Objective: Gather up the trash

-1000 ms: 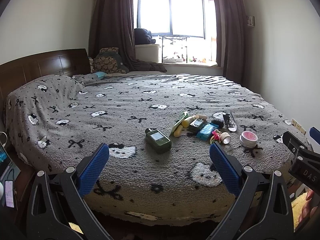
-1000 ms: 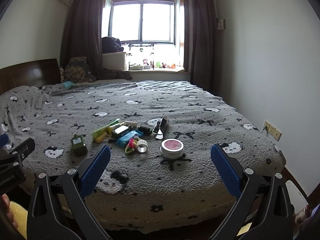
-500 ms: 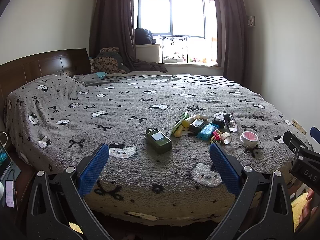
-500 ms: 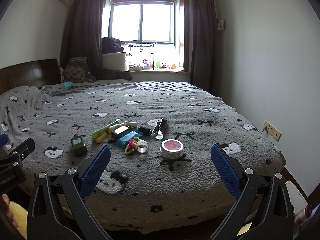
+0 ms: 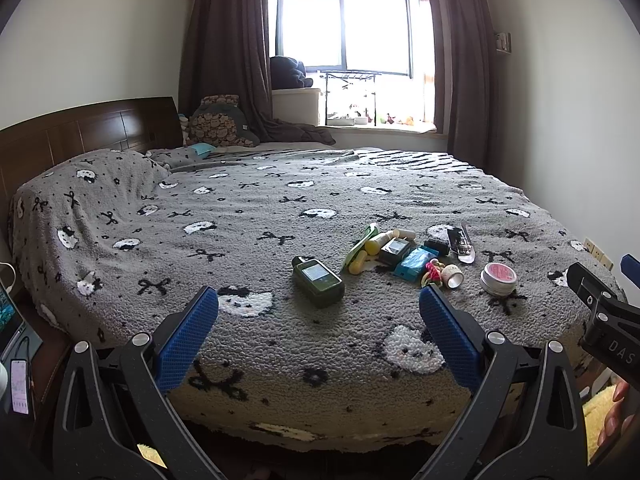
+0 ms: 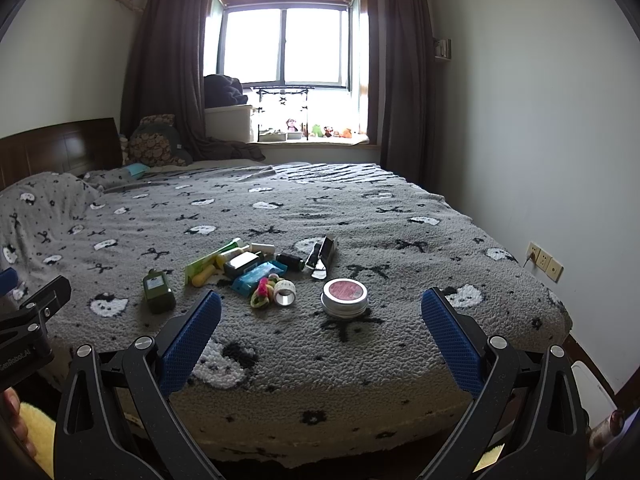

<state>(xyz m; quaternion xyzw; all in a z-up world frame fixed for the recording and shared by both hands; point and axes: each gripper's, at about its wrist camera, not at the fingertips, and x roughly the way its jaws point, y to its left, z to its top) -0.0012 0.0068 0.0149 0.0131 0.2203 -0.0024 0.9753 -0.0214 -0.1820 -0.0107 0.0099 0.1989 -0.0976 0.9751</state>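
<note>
**On the bed, small trash in one loose group**

On the grey blanket of the bed [image 5: 248, 216], which had white cat faces and black bows, the trash lay in a cluster near the foot end. Apart from the rest, on the left, was a dark green bottle [image 5: 318, 281] lying flat with a pale label on top. Next came a long green tube [image 5: 359, 242], a yellow tube [image 5: 357, 266] and a white-and-yellow tube [image 5: 385, 237], close together. Beside them sat a dark box [image 5: 394, 249] and a blue packet [image 5: 414, 263], touching or almost touching. A bunch of pink and green hair ties [image 6: 264, 290] lay against a small roll of tape [image 6: 285, 293]. A round metal tin [image 6: 345, 297] with a pink lid stood a little to the right, alone.

The left claw [image 5: 318, 332] was spread wide and held nothing, short of the bed edge. The right claw [image 6: 320, 330] was also wide and empty, in front of the tin.
</note>
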